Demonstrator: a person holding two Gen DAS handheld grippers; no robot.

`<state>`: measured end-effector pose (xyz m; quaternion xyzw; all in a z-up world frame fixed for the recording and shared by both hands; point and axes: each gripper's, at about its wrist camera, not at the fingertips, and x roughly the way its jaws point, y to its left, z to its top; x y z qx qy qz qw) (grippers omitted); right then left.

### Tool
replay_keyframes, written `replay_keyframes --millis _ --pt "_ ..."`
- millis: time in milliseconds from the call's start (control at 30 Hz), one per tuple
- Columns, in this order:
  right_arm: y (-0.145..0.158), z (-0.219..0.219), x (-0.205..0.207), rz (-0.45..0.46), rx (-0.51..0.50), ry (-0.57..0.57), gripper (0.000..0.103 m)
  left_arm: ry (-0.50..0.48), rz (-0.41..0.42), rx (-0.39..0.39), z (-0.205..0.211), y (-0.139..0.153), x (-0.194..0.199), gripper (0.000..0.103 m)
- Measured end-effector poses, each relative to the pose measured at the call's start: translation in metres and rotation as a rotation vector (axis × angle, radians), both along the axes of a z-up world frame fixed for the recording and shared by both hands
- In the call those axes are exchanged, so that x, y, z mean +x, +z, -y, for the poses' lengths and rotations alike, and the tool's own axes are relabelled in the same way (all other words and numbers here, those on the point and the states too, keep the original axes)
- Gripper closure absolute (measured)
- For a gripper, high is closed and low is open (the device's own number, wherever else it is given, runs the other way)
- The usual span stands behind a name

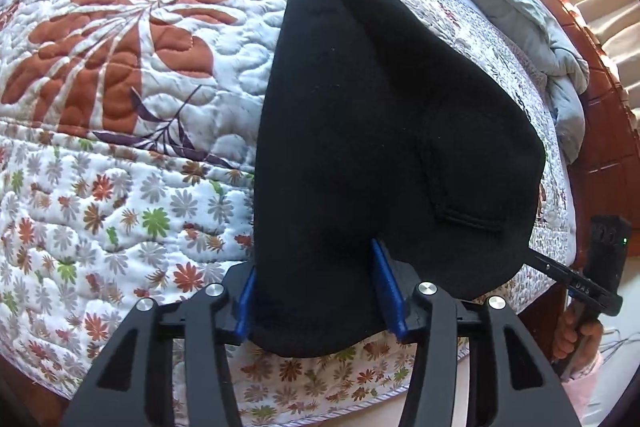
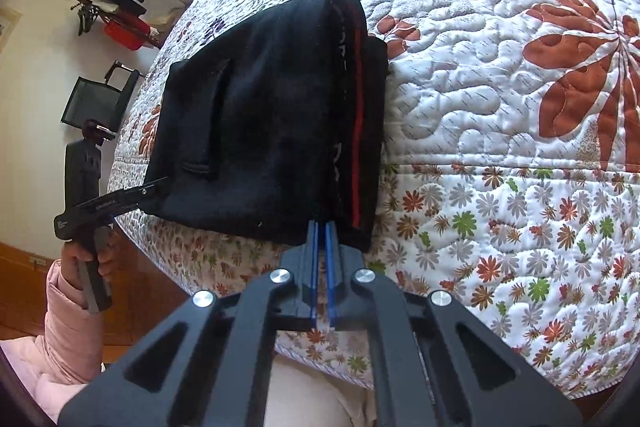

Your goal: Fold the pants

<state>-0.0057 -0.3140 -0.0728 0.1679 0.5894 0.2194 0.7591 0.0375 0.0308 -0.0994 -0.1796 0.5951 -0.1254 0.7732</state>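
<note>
The black pants lie folded into a compact bundle on the floral quilt near the bed's front edge. In the right wrist view the pants show a red stripe along the waistband and a pocket flap. My left gripper has its blue pads wide apart with the near end of the bundle between them. My right gripper has its pads nearly together at the near edge of the pants, with cloth at the tips. Each gripper shows in the other's view, at the bundle's side: the right one, the left one.
The quilt covers the bed. A grey blanket is bunched at the far right by a wooden headboard. A coat rack and a black chair stand by the wall beyond the bed.
</note>
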Motion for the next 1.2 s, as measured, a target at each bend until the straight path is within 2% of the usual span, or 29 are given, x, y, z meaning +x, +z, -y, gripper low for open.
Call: replay_keyframes --millis 67,133,167,267,300,333,467,533,733,900,1100,1167,1200 --pt "0.005 0.0 -0.002 0.005 -0.023 -0.002 0.097 0.0 0.01 0.016 -0.002 0.004 -0.005 0.044" --pt "0.013 -0.001 -0.006 0.02 -0.039 -0.015 0.082 0.005 0.02 0.061 0.0 0.013 -0.008 0.037" --pt "0.02 0.0 -0.009 0.032 -0.051 -0.03 0.078 0.002 0.025 0.089 0.001 0.017 -0.01 0.036" --pt "0.03 -0.001 -0.014 0.049 -0.159 -0.052 0.073 -0.011 0.027 0.17 0.003 0.026 -0.015 0.032" --pt "0.033 -0.002 -0.016 0.05 -0.189 -0.063 0.067 -0.01 0.026 0.185 0.003 0.028 -0.016 0.032" --pt "0.036 -0.002 -0.017 0.053 -0.195 -0.07 0.062 -0.011 0.033 0.189 0.002 0.031 -0.019 0.032" --pt "0.045 -0.006 -0.019 0.06 -0.183 -0.081 0.053 -0.005 0.05 0.173 0.0 0.037 -0.026 0.028" --pt "0.048 -0.011 -0.018 0.063 -0.177 -0.081 0.044 -0.006 0.053 0.171 -0.002 0.038 -0.027 0.028" --pt "0.049 -0.025 -0.006 0.047 -0.143 -0.092 0.038 0.0 0.063 0.158 0.004 0.044 -0.019 0.023" --pt "0.037 -0.032 0.01 0.019 -0.094 -0.092 0.034 -0.007 0.047 0.101 0.01 0.035 -0.001 0.023" --pt "0.022 -0.035 0.022 -0.001 -0.104 -0.089 0.034 -0.042 0.02 0.075 0.014 0.017 0.026 0.022" --pt "0.018 -0.037 0.023 -0.005 -0.112 -0.084 0.037 -0.044 0.001 0.057 0.016 0.01 0.035 0.022" --pt "0.016 -0.037 0.024 -0.007 -0.11 -0.082 0.045 -0.039 -0.008 0.046 0.016 0.008 0.039 0.022"
